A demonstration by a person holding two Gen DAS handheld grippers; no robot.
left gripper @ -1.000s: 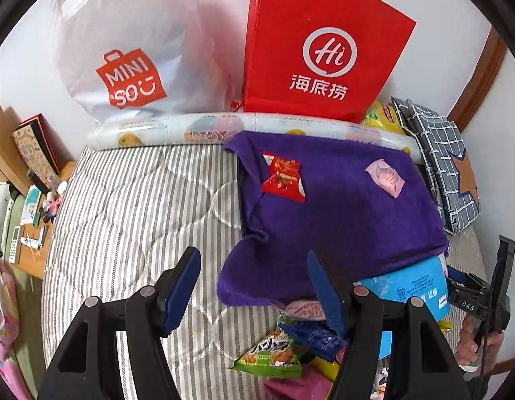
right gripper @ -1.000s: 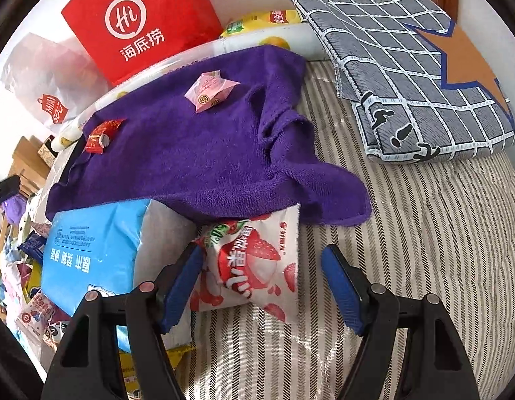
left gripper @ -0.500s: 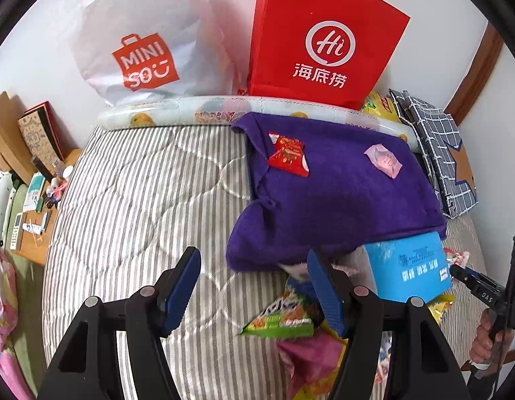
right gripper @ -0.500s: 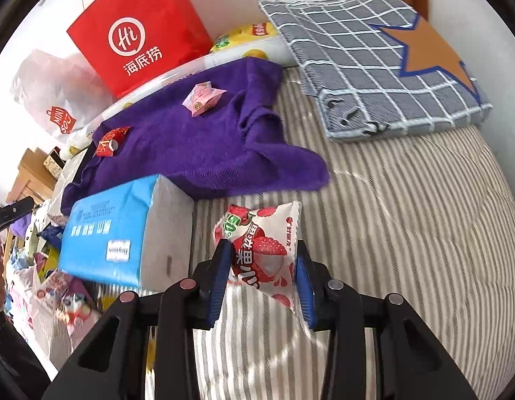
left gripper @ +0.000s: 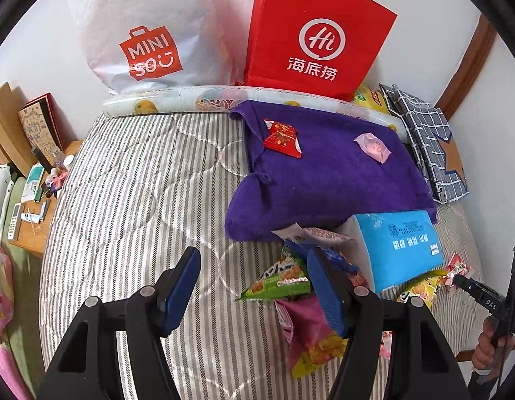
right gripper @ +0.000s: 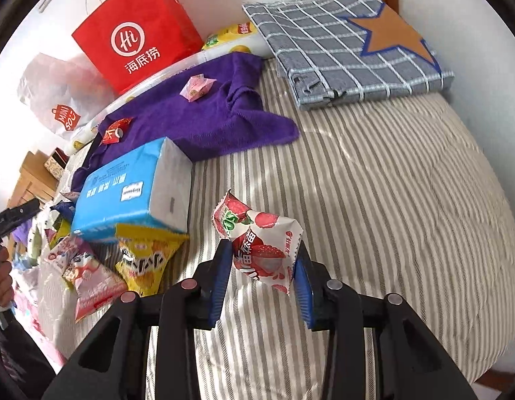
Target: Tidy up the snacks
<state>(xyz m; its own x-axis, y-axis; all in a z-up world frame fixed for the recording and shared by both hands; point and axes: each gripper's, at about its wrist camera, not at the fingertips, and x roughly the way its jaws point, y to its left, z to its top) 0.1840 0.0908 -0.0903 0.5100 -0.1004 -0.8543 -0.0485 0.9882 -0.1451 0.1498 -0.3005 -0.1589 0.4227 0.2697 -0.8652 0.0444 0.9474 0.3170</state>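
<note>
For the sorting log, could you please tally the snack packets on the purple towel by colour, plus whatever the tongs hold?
Red packet on the purple towel: 1
Pink packet on the towel: 1
Red-and-white packet in the right tongs: 1
Open left tongs: 0
Total: 3

A white lychee snack bag (right gripper: 262,245) hangs pinched, tilted, above the bed; other snack packets (right gripper: 142,256) lie heaped left.

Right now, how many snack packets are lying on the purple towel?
2. A red packet near the towel's left edge, and a pink packet toward its right. The purple towel is bunched at its front edge, so more could be hidden beneath.
</note>
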